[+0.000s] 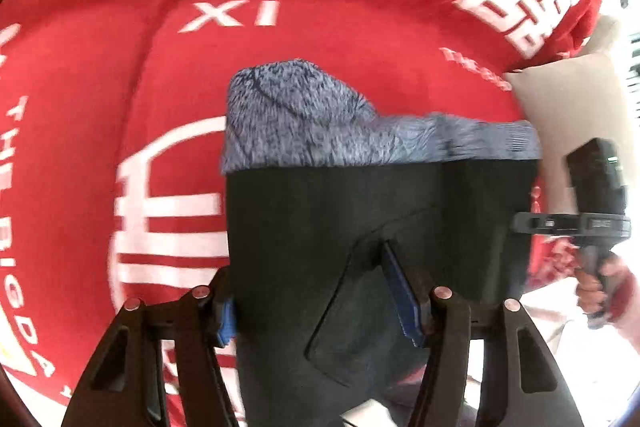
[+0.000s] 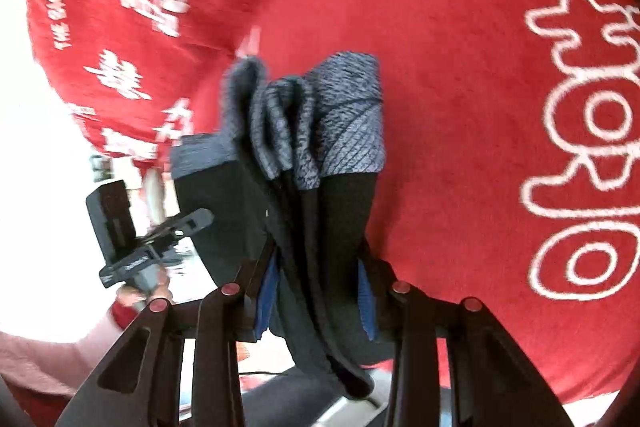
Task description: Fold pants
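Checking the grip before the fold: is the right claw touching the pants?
Touching. The right wrist view shows the right claw with both blue pads pressed against the bunched black pants between them.

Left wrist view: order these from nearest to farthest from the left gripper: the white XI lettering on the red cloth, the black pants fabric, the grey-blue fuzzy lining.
1. Black pants fabric, between the left gripper's pads.
2. Grey-blue fuzzy lining, just beyond the black fabric, at its upper edge.
3. White XI lettering on the red cloth, farthest, towards the top.
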`<act>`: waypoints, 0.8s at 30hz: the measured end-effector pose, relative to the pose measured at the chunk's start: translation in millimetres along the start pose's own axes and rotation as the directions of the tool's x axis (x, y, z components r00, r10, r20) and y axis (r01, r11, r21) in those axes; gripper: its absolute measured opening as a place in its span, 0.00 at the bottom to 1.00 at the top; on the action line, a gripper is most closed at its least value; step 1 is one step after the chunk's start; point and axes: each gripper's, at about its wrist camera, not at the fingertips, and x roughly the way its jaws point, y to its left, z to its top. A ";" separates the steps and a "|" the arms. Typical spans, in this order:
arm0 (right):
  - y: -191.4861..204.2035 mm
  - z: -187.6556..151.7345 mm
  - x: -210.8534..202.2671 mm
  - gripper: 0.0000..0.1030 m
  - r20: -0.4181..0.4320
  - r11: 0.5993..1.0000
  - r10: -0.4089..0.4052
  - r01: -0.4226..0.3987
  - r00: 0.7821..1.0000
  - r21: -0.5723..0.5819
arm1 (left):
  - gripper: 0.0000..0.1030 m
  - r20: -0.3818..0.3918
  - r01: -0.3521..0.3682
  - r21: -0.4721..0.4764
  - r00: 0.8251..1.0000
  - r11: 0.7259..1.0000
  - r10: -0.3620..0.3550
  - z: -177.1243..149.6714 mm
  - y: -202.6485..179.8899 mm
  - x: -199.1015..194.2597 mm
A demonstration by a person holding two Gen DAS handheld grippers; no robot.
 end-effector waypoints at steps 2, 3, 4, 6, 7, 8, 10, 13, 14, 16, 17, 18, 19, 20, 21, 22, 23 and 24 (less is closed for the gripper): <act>0.0 0.8 2.7 0.46 0.035 0.997 -0.072 0.072 0.997 -0.024 | 0.71 0.033 -0.054 -0.001 0.998 0.999 0.054 -1.2 1.8 0.2; 1.7 2.0 4.2 0.50 0.044 0.994 -0.101 0.102 0.994 -0.034 | 0.80 0.045 -0.090 -0.003 0.995 0.996 0.090 -0.8 2.3 0.8; 3.8 2.2 5.7 0.56 0.053 0.989 -0.135 0.138 0.989 -0.049 | 0.85 0.053 -0.105 0.000 0.993 0.994 0.105 -0.5 2.2 1.9; 14.4 1.2 10.3 0.65 0.094 0.955 -0.256 0.267 0.962 -0.128 | 0.86 0.068 -0.132 0.009 0.989 0.991 0.131 -1.1 1.9 4.7; 18.5 0.0 11.3 0.72 0.116 0.938 -0.293 0.309 0.949 -0.160 | 0.90 0.072 -0.140 0.010 0.988 0.990 0.139 -1.3 1.9 5.6; 24.9 -1.7 12.6 0.76 0.152 0.903 -0.357 0.382 0.922 -0.195 | 0.94 0.084 -0.167 0.007 0.983 0.986 0.166 -1.5 1.2 6.6; 30.4 -4.3 14.5 0.81 0.187 0.870 -0.408 0.442 0.894 -0.217 | 1.00 0.107 -0.200 0.005 0.974 0.980 0.198 -3.3 2.4 9.1; 32.6 -6.4 16.4 0.90 0.212 0.850 -0.454 0.492 0.865 -0.187 | 1.00 0.092 -0.178 -0.052 0.979 0.983 0.182 -5.1 10.9 12.9; 32.4 -6.9 15.5 0.90 0.210 0.853 -0.463 0.498 0.861 -0.160 | 1.00 0.082 -0.180 -0.069 0.979 0.981 0.185 -4.6 10.9 10.9; 35.7 -9.9 10.6 0.90 0.205 0.847 -0.490 0.519 0.847 -0.117 | 1.00 0.092 -0.232 -0.077 0.967 0.970 0.239 -4.2 5.0 -1.4; 40.2 -13.4 7.5 0.90 0.210 0.832 -0.517 0.545 0.830 -0.107 | 1.00 0.102 -0.252 -0.076 0.960 0.965 0.259 -4.8 2.7 -7.6; 41.3 -18.0 5.0 0.90 0.210 0.821 -0.534 0.561 0.819 -0.103 | 1.00 0.105 -0.264 -0.077 0.957 0.962 0.271 -5.6 1.2 -13.4; 42.2 -23.9 0.6 0.90 0.208 0.813 -0.547 0.574 0.811 -0.098 | 1.00 0.103 -0.266 -0.080 0.956 0.961 0.273 -7.0 0.0 -20.5; 43.3 -29.8 -5.0 0.90 0.203 0.811 -0.556 0.580 0.806 -0.084 | 1.00 0.099 -0.263 -0.080 0.958 0.961 0.270 -9.1 -1.7 -28.3; 43.2 -34.5 -9.7 0.91 0.200 0.811 -0.559 0.581 0.805 -0.073 | 1.00 0.096 -0.268 -0.070 0.957 0.961 0.274 -11.9 -5.0 -35.1; 44.2 -39.5 -13.6 0.91 0.195 0.810 -0.564 0.583 0.803 -0.060 | 1.00 0.093 -0.280 -0.055 0.954 0.958 0.284 -15.2 -9.2 -39.8; 45.0 -45.2 -17.5 0.91 0.187 0.807 -0.573 0.589 0.798 -0.045 | 1.00 0.089 -0.291 -0.035 0.952 0.956 0.293 -19.0 -14.1 -43.5; 46.2 -48.7 -19.4 0.91 0.183 0.804 -0.579 0.593 0.795 -0.032 | 1.00 0.083 -0.298 -0.022 0.951 0.954 0.299 -22.6 -17.7 -45.2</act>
